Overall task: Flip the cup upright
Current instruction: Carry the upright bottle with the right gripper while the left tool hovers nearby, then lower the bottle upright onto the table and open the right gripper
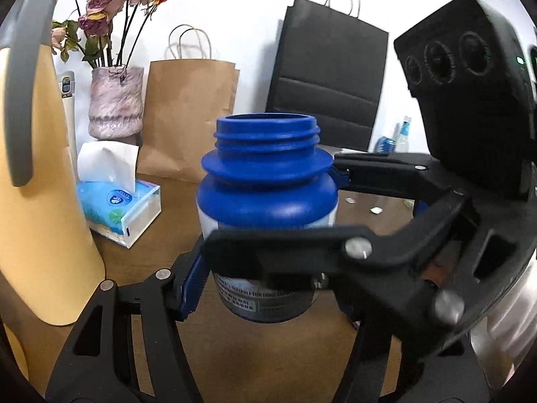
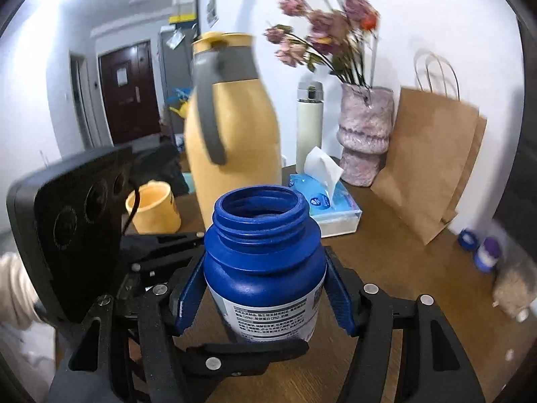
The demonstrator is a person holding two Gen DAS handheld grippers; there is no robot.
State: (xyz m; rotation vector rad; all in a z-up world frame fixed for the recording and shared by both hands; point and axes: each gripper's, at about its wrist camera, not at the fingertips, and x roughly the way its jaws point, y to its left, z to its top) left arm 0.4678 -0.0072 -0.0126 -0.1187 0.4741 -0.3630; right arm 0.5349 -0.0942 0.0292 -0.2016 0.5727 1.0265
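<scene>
A blue open-mouthed jar with a white label (image 1: 266, 188) stands upright, mouth up, just above the brown table; it also shows in the right wrist view (image 2: 265, 258). Both grippers hold it. My left gripper (image 1: 265, 268) is shut on its lower body, with one blue pad (image 1: 191, 285) showing at the left. My right gripper (image 2: 265, 299) is shut on it from the other side, its blue pads (image 2: 188, 299) pressed against the jar's sides. In the left wrist view the right gripper's black fingers cross in front of the jar.
A yellow thermos jug (image 2: 231, 127) stands behind the jar, with a small yellow cup (image 2: 154, 208) to its left. A tissue pack (image 2: 332, 201), white flask (image 2: 308, 124), pink vase of dried roses (image 2: 365, 131), brown bag (image 2: 433, 164) and black bag (image 1: 329, 80) stand along the wall.
</scene>
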